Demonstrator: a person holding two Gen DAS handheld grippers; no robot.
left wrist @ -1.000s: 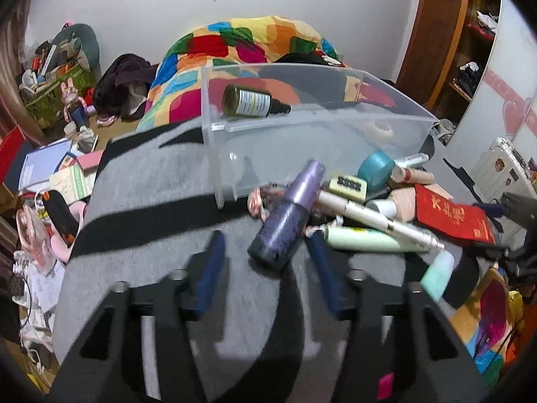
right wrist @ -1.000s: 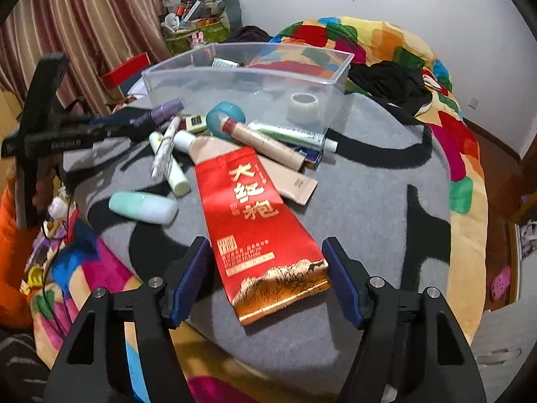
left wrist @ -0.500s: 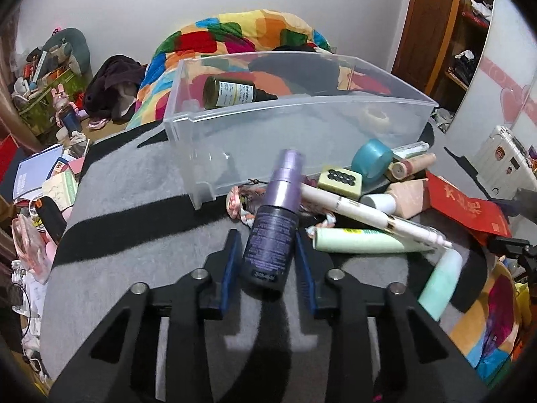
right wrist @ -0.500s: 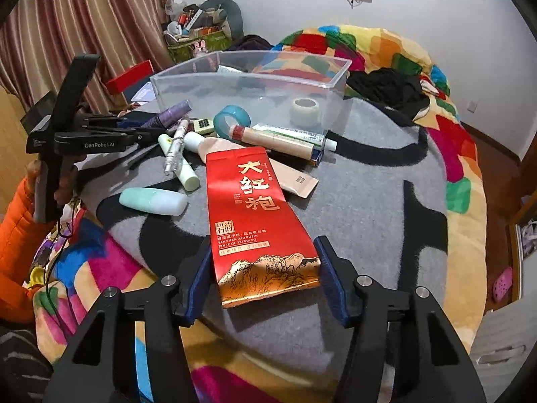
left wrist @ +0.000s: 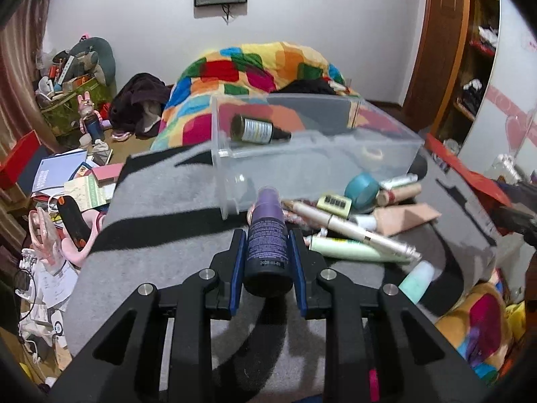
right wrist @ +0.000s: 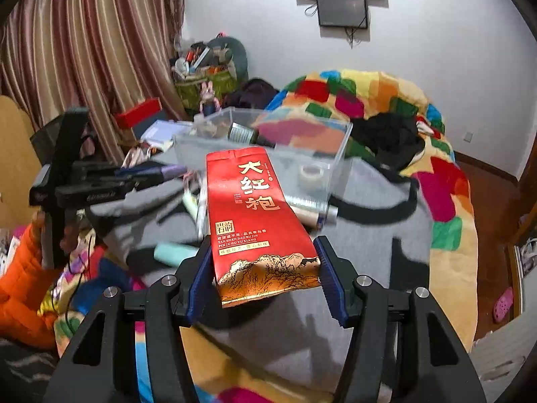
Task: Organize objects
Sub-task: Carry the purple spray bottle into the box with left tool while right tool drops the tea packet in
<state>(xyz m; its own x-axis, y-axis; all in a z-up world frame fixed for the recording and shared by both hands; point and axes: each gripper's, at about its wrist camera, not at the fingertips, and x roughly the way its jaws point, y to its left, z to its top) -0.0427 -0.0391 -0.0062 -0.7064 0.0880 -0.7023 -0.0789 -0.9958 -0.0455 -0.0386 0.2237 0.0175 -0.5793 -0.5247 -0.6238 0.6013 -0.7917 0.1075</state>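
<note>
Clamping from both sides, the left gripper (left wrist: 268, 255) is holding a dark purple cylindrical spray bottle (left wrist: 267, 241) between its blue pads, the bottle's long axis running straight away from the camera with its lilac cap pointing toward the clear plastic storage bin (left wrist: 315, 154). A second ago these jaws were standing wide around the bottle as it lay slanted on the grey and black blanket (left wrist: 161, 208); they have since been closing onto it, and it is now sitting lifted off the cloth. An amber dropper bottle (left wrist: 258, 130) is lying on its side inside the bin, while tubes and a teal tape roll (left wrist: 362, 186) are crowding the blanket to the right; the left stretch of blanket is lying bare. In the right wrist view, the right gripper (right wrist: 265, 268) is gripping a flat red tea packet with gold print (right wrist: 255, 215) at its lower end, its length pointing up and away toward the bin (right wrist: 339, 154). Earlier the packet was lying flat on the blanket with the jaws wider; they have been closing on it, and it is now hanging raised, with open blanket below and to the right.
</note>
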